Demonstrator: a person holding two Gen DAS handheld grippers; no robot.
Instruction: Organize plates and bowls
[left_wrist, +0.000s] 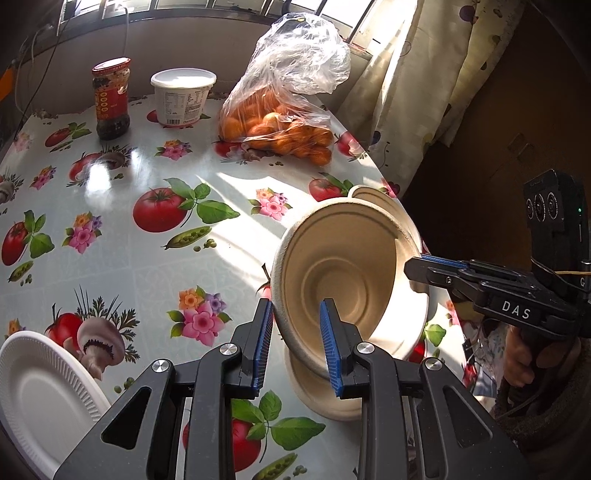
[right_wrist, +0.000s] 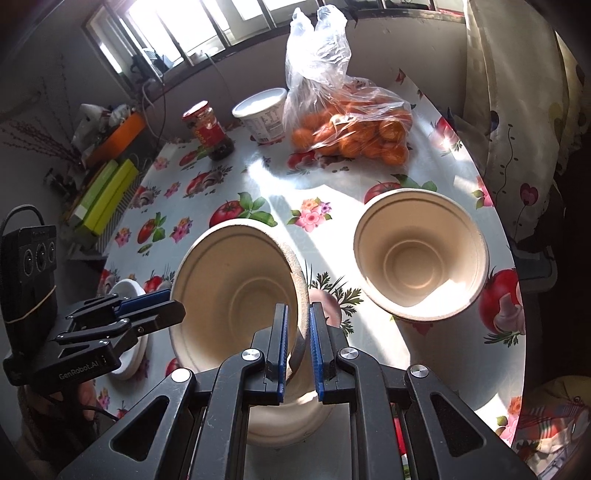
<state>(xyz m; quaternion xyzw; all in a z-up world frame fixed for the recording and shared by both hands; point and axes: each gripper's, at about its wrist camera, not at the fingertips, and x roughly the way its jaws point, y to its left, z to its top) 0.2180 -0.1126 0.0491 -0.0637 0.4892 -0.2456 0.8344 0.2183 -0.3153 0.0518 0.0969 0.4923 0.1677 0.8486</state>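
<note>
White foam plate (left_wrist: 37, 387): lies flat at the left edge of the flower-printed oilcloth bench (left_wrist: 155, 266), cut off by the frame, so I cannot tell if it is one plate or a stack.
Left tool (left_wrist: 295, 306): partly closed, straddling the left rim of the tilted bowl. The outer pad touches the rim, but whether the inner pad presses is not clear from either view.
Tilted beige pulp-fibre bowl (left_wrist: 340, 273): raised on edge above the bench, mouth towards the cameras, between the two tools.
Handling: probably very light and fairly stiff, with a matte, grippy surface. The thin wall would likely buckle if squeezed hard, so the rolled rim is the place to take it.
Right tool (right_wrist: 298, 306): closed tight on the bowl's right rim, wall pinched between the blue pads.
Lower beige bowl (right_wrist: 284, 417): just under the tilted one and mostly hidden by it and the tool. Whether the two touch cannot be seen.
Upright beige bowl (right_wrist: 421, 254): stands alone near the bench's right edge, well apart, empty.
</note>
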